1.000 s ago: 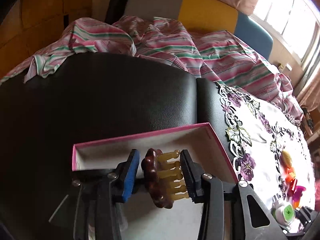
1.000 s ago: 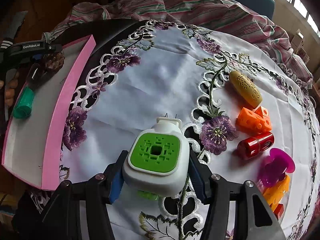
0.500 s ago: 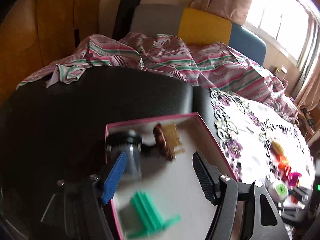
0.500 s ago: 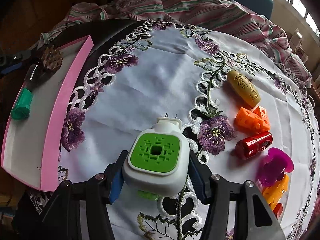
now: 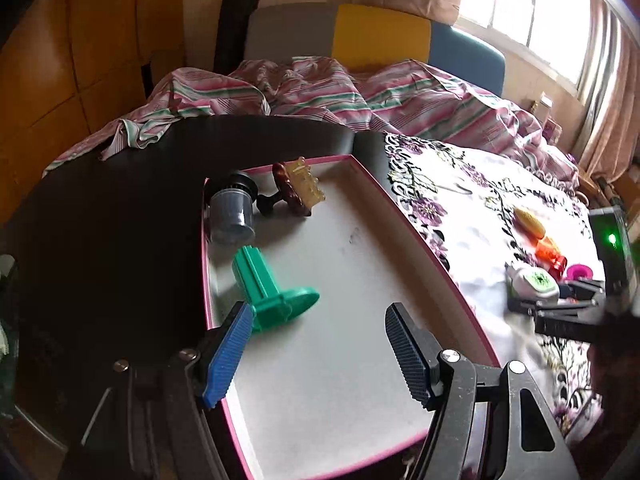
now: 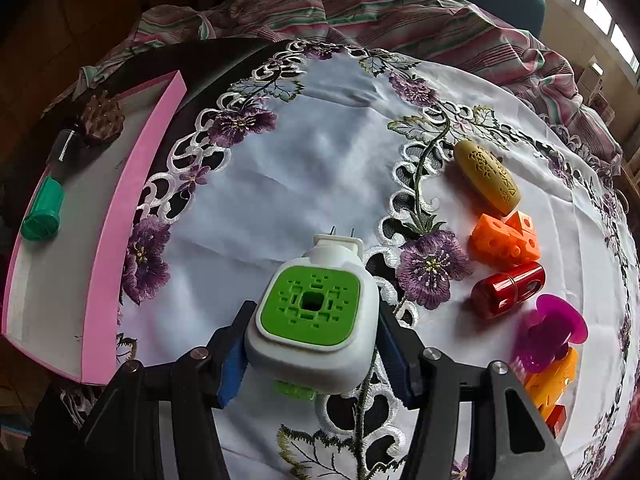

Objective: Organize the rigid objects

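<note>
The left gripper (image 5: 320, 356) has let go of the brown comb (image 5: 298, 194) and drawn back; its jaws now stand apart, empty, above the pink-edged tray (image 5: 420, 236). The comb lies at the tray's far edge beside a grey cap (image 5: 232, 212), with a green spool (image 5: 272, 292) nearer; the tray's right half is bare. The right gripper (image 6: 316, 354) stays clamped on the white-and-green plug (image 6: 314, 320) over the tablecloth (image 6: 300, 172).

In the right wrist view, the plug-in device (image 6: 312, 320) hides its own underside, and a green tab (image 6: 295, 393) peeks from below. The orange block (image 6: 554, 376) sits partly behind the purple cup (image 6: 550, 334). The pink tray (image 6: 132, 208) runs off the left edge. In the left wrist view, the far toys (image 5: 548, 248) are blurred.
</note>
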Motion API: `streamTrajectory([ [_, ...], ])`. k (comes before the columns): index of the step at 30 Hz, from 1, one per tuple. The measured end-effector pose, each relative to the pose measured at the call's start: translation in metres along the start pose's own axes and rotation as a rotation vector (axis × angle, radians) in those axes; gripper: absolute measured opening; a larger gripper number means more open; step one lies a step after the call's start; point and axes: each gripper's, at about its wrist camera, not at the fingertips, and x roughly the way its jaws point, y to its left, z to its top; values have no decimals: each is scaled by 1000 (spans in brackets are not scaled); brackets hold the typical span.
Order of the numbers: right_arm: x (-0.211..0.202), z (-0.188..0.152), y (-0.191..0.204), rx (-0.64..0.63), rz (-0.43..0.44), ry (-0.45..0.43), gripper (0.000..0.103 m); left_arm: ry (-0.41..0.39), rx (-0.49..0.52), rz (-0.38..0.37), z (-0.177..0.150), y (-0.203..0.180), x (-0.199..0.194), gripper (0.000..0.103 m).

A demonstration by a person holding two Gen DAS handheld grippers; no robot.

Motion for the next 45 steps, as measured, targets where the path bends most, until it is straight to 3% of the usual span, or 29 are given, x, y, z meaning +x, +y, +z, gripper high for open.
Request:
streamTrajectory([
  [15, -6, 8, -17, 120, 77, -31, 59, 15, 27, -9, -14, -9, -8, 72],
  [20, -5, 9, -16, 105, 60, -36, 59, 28, 29, -12, -16, -10, -7, 73],
  [23, -5, 7, -12, 76, 31, -38, 53, 30, 22, -15, -16, -10, -8, 73],
  [45, -6, 4, -2, 13, -21, -49, 53, 40, 27, 4, -21, -8, -11, 73],
])
